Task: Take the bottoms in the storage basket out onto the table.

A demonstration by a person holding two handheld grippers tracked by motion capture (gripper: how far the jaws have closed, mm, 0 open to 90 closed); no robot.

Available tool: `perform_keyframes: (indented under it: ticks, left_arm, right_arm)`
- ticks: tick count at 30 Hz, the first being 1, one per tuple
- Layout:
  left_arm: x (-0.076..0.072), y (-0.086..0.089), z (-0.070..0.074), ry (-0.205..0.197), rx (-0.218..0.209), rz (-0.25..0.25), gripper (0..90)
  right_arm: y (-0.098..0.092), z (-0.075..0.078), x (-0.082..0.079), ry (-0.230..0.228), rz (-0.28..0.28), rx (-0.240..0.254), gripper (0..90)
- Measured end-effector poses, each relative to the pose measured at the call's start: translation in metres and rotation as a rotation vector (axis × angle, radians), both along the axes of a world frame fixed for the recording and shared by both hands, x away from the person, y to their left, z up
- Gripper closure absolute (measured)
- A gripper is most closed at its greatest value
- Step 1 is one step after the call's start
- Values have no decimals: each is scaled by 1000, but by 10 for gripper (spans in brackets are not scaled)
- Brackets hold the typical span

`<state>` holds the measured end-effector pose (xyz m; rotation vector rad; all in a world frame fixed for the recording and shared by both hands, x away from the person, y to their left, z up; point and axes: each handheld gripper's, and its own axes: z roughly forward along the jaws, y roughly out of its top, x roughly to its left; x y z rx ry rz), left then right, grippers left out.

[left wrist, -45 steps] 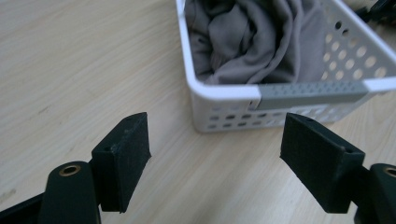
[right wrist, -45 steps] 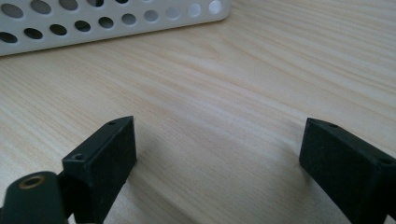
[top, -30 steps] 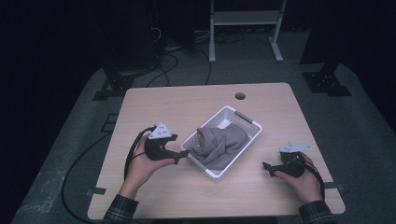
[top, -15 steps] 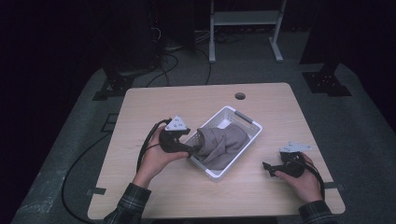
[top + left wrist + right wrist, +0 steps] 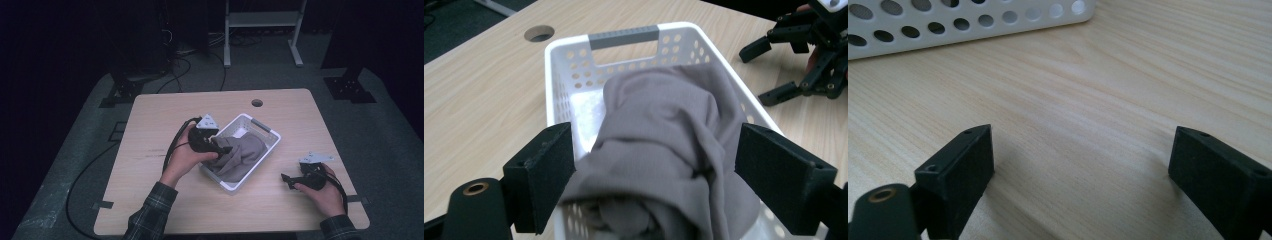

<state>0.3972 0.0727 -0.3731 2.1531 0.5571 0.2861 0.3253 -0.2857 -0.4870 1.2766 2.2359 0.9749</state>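
A white perforated basket [image 5: 265,129] [image 5: 624,37] sits slantwise in the middle of the wooden table [image 5: 165,115]. A crumpled grey cloth [image 5: 242,155] [image 5: 659,135] fills it and bulges over the near rim. My left gripper [image 5: 227,149] [image 5: 656,180] hangs over the basket's left end. Its jaws have just been opening and stand wide on either side of the cloth without pinching it. My right gripper [image 5: 286,181] [image 5: 1080,175] rests low over bare table to the right of the basket, open with nothing between its jaws. It also shows in the left gripper view [image 5: 774,70]. The basket wall [image 5: 973,20] lies just ahead of it.
A round cable hole [image 5: 257,103] is near the table's far edge. The left gripper's cable [image 5: 172,145] loops across the table to the left. Dark floor, stands and a white frame [image 5: 260,20] lie beyond the table.
My left hand has moved right, from beside the basket's left end to over the cloth in it. The right hand and the basket have stayed put.
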Motion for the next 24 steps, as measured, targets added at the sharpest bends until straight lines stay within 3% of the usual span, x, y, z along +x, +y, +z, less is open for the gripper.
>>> perform_keyframes:
  ticks: [5, 13, 17, 24]
  left_arm:
    - [5, -12, -1, -1, -5, -10, 126]
    - [15, -35, -11, 20, 77, -35, 103]
    - [20, -41, -16, 53, 80, -37, 100]
    - [29, -58, -27, 83, 167, -29, 95]
  right_arm:
    - [0, 0, 0, 0, 0, 1, 99]
    - [0, 0, 0, 0, 0, 1, 99]
    - [0, 0, 0, 0, 0, 2, 99]
    - [0, 0, 0, 3, -1, 3, 99]
